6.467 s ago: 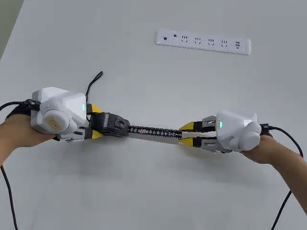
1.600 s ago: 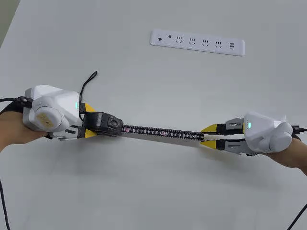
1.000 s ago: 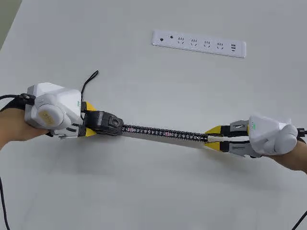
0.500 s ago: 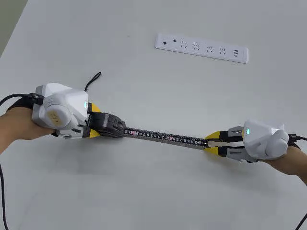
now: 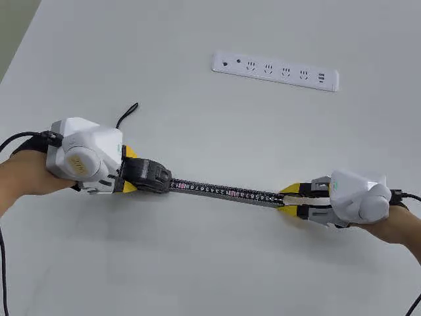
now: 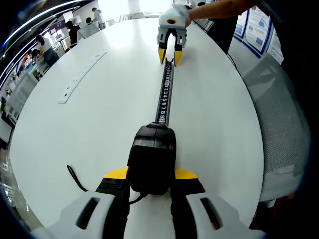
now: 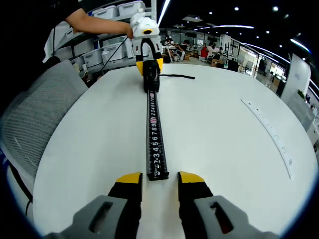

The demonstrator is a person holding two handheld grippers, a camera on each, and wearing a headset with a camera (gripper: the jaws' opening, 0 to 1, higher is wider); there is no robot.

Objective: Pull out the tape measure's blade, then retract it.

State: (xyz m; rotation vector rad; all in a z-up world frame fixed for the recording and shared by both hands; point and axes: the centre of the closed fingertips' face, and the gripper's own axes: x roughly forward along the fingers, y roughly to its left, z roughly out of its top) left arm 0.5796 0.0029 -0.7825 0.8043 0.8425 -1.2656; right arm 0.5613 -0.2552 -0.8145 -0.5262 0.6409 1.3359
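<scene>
First, left hand-held gripper (image 5: 131, 170): held in a hand at the left of the head view, its yellow-tipped jaws closed on the sides of the tape measure.
Strap (image 5: 127, 113): a thin black loop lying on the table beside the left hand-held gripper.
Tape measure (image 5: 148, 175): a black case resting on the table between those jaws, with its mouth facing right.
Blade (image 5: 227, 191): drawn out of the case and running rightward along the table, numbers up. Its end lies at the tips of the right hand-held gripper.
Right hand-held gripper (image 5: 288, 199): held in a hand at the right. Its jaws are parted, one on each side of the blade's end, and the right gripper view shows a gap on both sides.
Power strip (image 5: 275, 70): white, flat on the table, well apart from the tape measure on the far side.
Table (image 5: 197, 263): pale grey-white and smooth, with a rounded edge in the gripper views.
Room: an open office with ceiling lights (image 7: 236, 8), shelves (image 7: 107, 15) of bins, a grey mesh chair (image 7: 35, 114) beside the table, and people (image 6: 75, 30) in the distance.
</scene>
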